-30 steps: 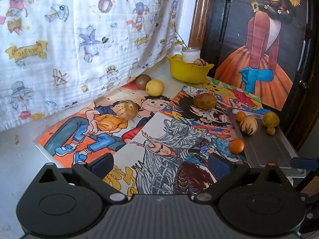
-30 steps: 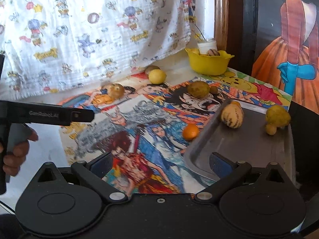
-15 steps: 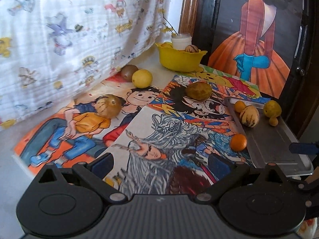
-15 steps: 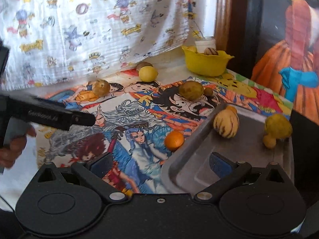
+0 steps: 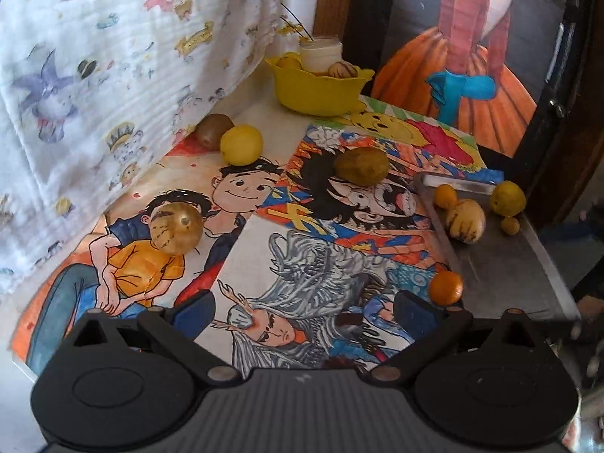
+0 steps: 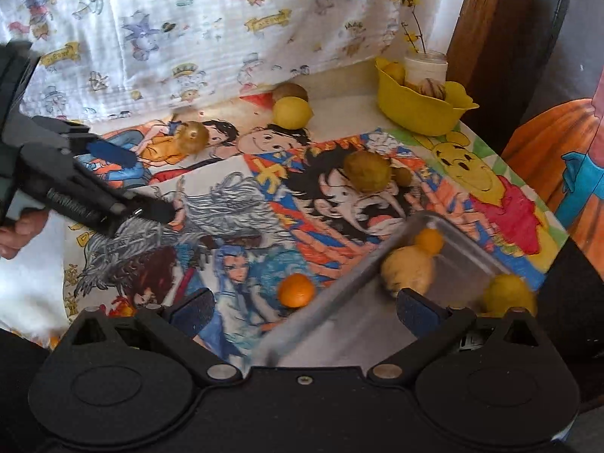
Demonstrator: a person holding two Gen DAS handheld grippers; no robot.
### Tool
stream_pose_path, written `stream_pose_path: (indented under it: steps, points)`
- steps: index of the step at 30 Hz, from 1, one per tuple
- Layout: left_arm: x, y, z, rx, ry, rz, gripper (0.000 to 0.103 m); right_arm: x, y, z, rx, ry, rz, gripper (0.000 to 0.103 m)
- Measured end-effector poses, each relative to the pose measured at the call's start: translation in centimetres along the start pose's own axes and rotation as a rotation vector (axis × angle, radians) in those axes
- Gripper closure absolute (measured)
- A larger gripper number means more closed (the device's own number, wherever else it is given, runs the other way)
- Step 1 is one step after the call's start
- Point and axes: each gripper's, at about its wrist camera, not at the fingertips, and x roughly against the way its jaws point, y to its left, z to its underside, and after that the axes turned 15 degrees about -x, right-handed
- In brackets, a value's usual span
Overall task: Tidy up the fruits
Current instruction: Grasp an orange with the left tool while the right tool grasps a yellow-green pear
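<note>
I see an orange (image 5: 446,287) on the counter (image 5: 260,113) just beside the tray (image 5: 502,264), which holds four fruits. More fruit lies scattered toward the yellow bowl (image 5: 317,88). My left tool (image 5: 304,311) and right tool (image 6: 305,311) both hover released, empty.

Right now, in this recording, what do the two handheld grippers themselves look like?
Both are matte black plastic. Each wrist view shows a ribbed central body flanked by two rounded discs with silver pivot pins, and angled linkages leading to dark blue padded fingers. In the right wrist view the left gripper appears side-on: a long black body with small white lettering, too blurred to read, on a grey pistol-style handle. No cables or sleeves show.
</note>
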Motion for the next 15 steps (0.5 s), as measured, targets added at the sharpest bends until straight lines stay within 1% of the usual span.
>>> stream_pose_path:
  steps: [3,6,9,11,15]
  points:
    - [0.2,-0.7,-0.8,-0.043,0.038,0.009,0.0,0.9,-1.5,-1.8,0.015,0.037,0.01,0.001]
    - [0.0,-1.9,-1.2,-0.068,0.06,0.064,0.0,1.0,-2.8,-3.2,0.05,0.054,0.013,0.001]
    - [-1.0,-3.6,-1.2,-0.099,0.067,0.117,0.001,-0.1,-3.9,-4.1,0.083,0.065,0.017,0.001]
    - [-2.0,-4.9,-1.4,-0.157,0.051,0.134,0.001,-1.1,-4.5,-4.7,0.102,0.067,0.009,0.001]
    - [-4.4,-6.6,-1.8,-0.324,-0.012,0.141,0.003,-3.2,-5.1,-5.6,0.132,0.07,-0.012,0.001]
